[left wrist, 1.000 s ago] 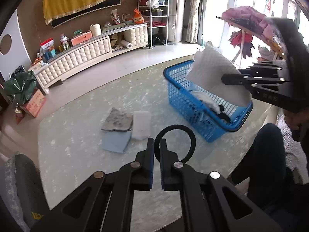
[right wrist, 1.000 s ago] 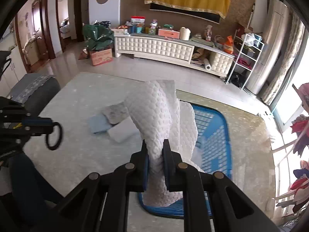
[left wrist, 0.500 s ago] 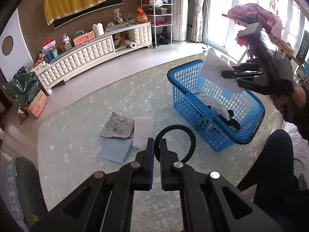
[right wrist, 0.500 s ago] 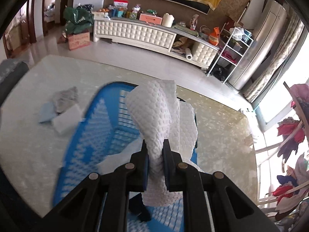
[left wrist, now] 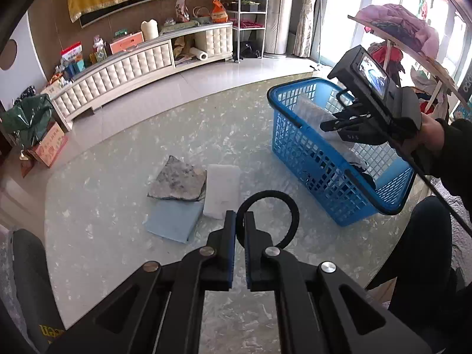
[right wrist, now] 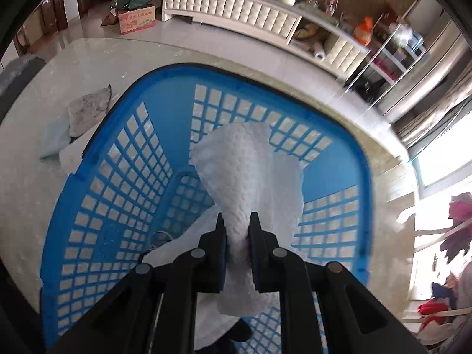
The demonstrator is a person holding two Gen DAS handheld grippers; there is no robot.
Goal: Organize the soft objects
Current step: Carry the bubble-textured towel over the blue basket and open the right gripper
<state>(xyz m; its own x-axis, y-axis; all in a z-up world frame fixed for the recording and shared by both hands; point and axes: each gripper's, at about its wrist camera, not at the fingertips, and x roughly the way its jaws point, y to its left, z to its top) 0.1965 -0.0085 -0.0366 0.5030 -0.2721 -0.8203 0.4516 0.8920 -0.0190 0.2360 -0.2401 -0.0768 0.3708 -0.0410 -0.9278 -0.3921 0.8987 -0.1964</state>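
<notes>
The marbled desk point(left wrist: 118, 194) is carrying everything, its round edge curving past the far side of a blue basket point(left wrist: 303, 144) that is standing close to that edge, on the side where the person's dark sleeve point(left wrist: 460, 153) is reaching in. Inside the basket, pale cloth and something black are lying on the bottom.

Towards the middle of the desk, well apart from the basket, three folded cloths are lying flat and touching one another: a light blue cloth point(left wrist: 174, 219) nearest the camera, a mottled grey cloth point(left wrist: 178, 181) overlapping its far edge, and a white cloth point(left wrist: 221, 190) just beside both, on the basket side.

The right gripper point(right wrist: 238, 230) is pointing steeply down over the basket's open top, and its fingers point(right wrist: 219, 244) are pressing nearly together on a bunched white dimpled cloth point(right wrist: 250, 168), which is spreading out beyond the tips and hanging inside the blue walls. From the left wrist view the same cloth is showing within the far half of the basket.

The left gripper point(left wrist: 239, 221) is hovering over the near part of the desk, its fingers point(left wrist: 229, 236) pinching almost fully closed on a thin black hair tie point(left wrist: 292, 206), whose loop is standing out beyond the tips.
</notes>
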